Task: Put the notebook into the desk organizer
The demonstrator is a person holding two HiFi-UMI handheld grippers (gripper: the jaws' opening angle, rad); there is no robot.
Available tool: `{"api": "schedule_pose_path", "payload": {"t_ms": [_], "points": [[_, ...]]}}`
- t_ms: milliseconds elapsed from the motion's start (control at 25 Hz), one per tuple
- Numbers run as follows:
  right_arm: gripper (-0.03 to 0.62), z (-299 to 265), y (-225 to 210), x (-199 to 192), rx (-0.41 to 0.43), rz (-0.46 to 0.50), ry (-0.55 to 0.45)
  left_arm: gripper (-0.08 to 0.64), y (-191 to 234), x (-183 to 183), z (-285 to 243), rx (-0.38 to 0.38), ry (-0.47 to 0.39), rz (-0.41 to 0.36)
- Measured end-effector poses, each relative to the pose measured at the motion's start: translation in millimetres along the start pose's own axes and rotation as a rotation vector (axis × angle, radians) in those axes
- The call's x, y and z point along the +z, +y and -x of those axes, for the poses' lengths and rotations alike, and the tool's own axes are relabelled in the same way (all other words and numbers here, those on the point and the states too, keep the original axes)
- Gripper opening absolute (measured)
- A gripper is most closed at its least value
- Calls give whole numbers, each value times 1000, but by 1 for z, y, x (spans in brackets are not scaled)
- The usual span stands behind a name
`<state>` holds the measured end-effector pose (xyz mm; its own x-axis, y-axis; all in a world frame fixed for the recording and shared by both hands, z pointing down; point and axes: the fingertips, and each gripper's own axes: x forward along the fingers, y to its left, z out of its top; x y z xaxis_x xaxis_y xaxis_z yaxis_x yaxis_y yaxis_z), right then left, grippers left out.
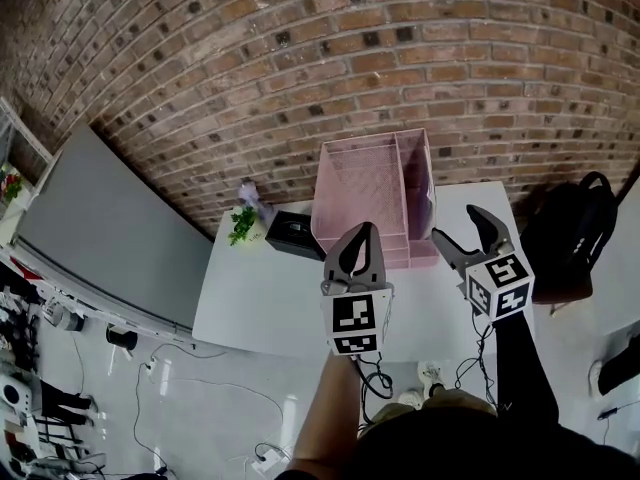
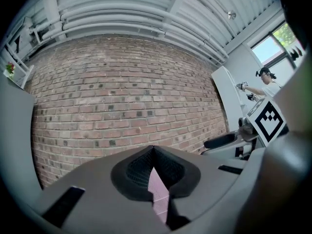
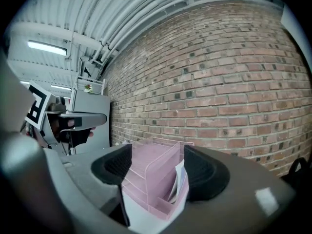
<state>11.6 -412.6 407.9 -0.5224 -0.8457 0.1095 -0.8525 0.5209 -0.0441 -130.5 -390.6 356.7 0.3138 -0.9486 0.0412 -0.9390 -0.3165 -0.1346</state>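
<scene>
Pink wire-mesh desk organizer (image 1: 370,193) stands at the back edge of the white desk (image 1: 255,303), right against the red brick wall (image 1: 300,48). In the right gripper view we see the pale, white-paged notebook (image 3: 181,178) standing on edge in the organizer's narrow right-hand compartment, leaning a little; the wide trays to its left hold nothing that we can make out.

We hold our left gripper (image 1: 364,230) above the desk's front half, just in front of the organizer. Its jaws are pressed together at the tips and grip nothing. Only a sliver of pink mesh shows through the slit beneath them.

Our right gripper (image 1: 462,226) hangs near the desk's right edge, beside the organizer's front right corner. Its jaws are spread wide with nothing between them, and the organizer is framed in the gap beyond.

Left of the organizer, along the back edge, a black box (image 1: 293,234) lies touching it, and a small green leafy plant (image 1: 243,224) sits just past the box. A black bag (image 1: 572,238) rests off the desk's right edge.
</scene>
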Motion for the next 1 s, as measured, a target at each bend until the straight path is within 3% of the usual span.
{"api": "schedule_pose_path", "payload": {"t_ms": [800,880,1000], "points": [[316,58,65,15,35,123,-73,9,-5,9,67,-46,-37,2],[267,60,69,14,35,126,-76,9,-7,8,70,-53,-39,0],[97,63,69,18,7,143,-90,9,-7,8,73,-61,-40,-3]]}}
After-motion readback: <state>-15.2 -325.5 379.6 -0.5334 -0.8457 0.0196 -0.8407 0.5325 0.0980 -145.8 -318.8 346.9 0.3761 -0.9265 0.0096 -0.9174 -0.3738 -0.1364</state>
